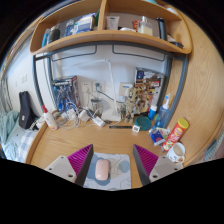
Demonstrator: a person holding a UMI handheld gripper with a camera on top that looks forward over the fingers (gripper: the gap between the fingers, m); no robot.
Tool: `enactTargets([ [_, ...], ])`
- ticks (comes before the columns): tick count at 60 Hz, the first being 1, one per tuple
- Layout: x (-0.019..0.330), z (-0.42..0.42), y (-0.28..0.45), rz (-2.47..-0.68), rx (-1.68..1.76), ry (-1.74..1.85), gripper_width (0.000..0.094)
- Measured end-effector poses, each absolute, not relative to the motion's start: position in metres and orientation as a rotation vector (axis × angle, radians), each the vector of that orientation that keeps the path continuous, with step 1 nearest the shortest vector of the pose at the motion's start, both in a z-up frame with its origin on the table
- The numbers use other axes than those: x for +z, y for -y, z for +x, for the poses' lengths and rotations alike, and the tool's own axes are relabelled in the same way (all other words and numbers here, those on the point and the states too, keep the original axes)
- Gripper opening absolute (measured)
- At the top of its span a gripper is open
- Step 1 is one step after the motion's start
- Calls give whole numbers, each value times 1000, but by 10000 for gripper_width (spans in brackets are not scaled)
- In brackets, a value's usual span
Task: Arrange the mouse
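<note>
Pink, rounded mouse [101,172] lying on the wooden desk [110,142] between the 2 magenta pads [79,160], a gap showing on each side. Gripper [112,164] spread open, pressing on nothing. Probably the approach step: fingers set around the mouse, grasp not yet made. Next move likely calls for squaring up on the mouse, then closing evenly on both flanks. Bare wood just ahead gives room to slide or set down. Farther off, clutter crowding the back of the desk, 1 orange tube [178,131] lying off to the right, shelf [110,36] overhead limiting any high lift.
</note>
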State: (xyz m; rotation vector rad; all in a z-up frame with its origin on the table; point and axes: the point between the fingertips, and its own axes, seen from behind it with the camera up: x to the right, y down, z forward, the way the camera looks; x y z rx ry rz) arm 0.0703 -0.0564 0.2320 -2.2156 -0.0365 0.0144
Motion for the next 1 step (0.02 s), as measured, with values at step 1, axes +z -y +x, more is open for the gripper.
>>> enactTargets([
  [1, 231, 70, 57, -2217, 16, 38, 786],
])
